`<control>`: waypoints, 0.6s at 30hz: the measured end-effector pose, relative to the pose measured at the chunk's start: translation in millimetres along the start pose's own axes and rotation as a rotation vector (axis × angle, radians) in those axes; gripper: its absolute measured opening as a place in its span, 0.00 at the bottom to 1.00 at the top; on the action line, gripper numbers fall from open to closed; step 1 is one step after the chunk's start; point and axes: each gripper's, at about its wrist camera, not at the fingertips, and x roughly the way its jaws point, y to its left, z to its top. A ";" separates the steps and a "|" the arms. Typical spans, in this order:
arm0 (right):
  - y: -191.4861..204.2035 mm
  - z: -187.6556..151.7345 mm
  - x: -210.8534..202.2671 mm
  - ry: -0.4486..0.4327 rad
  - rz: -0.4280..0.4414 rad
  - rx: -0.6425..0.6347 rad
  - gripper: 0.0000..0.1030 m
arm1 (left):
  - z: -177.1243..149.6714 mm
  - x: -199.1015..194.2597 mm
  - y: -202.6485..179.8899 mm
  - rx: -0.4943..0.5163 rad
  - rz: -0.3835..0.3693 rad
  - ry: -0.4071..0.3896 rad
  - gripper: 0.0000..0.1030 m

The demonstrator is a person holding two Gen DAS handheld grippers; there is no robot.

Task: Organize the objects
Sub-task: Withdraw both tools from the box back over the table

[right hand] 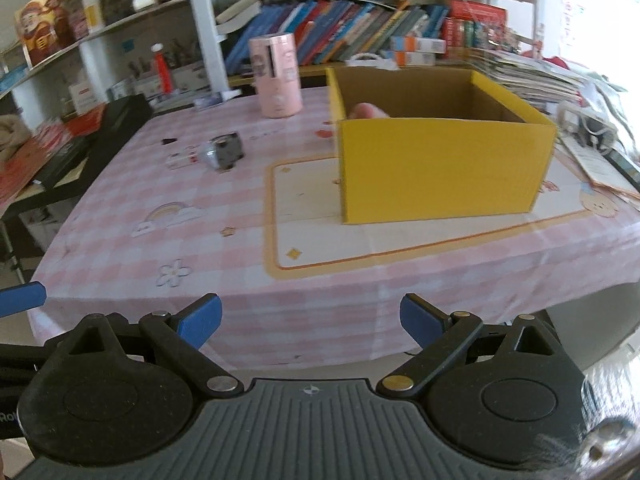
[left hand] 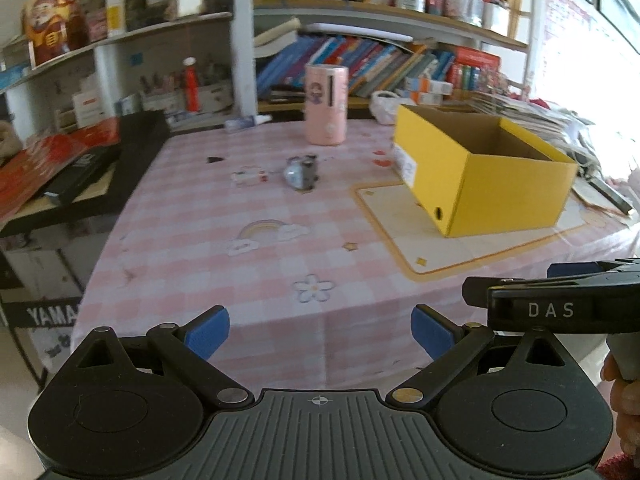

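The open yellow cardboard box [right hand: 444, 168] sits on the cream panel of the pink checked tablecloth [left hand: 280, 264], and it looks like the place the loose things are meant to go. Something pale and rounded shows just over its near rim in the right wrist view; I cannot tell what it is. Out on the cloth, well apart from the box, lie a small grey and black gadget [left hand: 301, 172], a small white and red item [left hand: 249, 176] just beside it, and further back an upright pink cylindrical canister [left hand: 325, 105].

Both tools hang back at the near edge of the table, far from all of these. The left gripper [left hand: 320, 334] has its blue-padded fingers spread wide with nothing between them; the right gripper [right hand: 310, 322] is likewise spread and empty.

My guess is this is a reach just being set up, nothing yet picked. The next move calls for carrying one gripper forward over the cloth to the grey gadget, which lies ahead and slightly left of the left tool, then straddling it before squeezing.
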 end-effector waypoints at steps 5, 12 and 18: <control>17.0 4.1 1.5 -0.008 0.027 -0.034 0.94 | 1.1 -4.1 15.9 -0.035 0.046 -0.006 0.96; 39.0 12.6 6.2 -0.014 0.056 -0.077 0.94 | 2.7 -7.9 32.7 -0.069 0.077 -0.021 0.96; 49.6 20.5 16.5 -0.009 0.086 -0.101 0.94 | 4.4 -1.9 43.3 -0.099 0.097 -0.020 0.96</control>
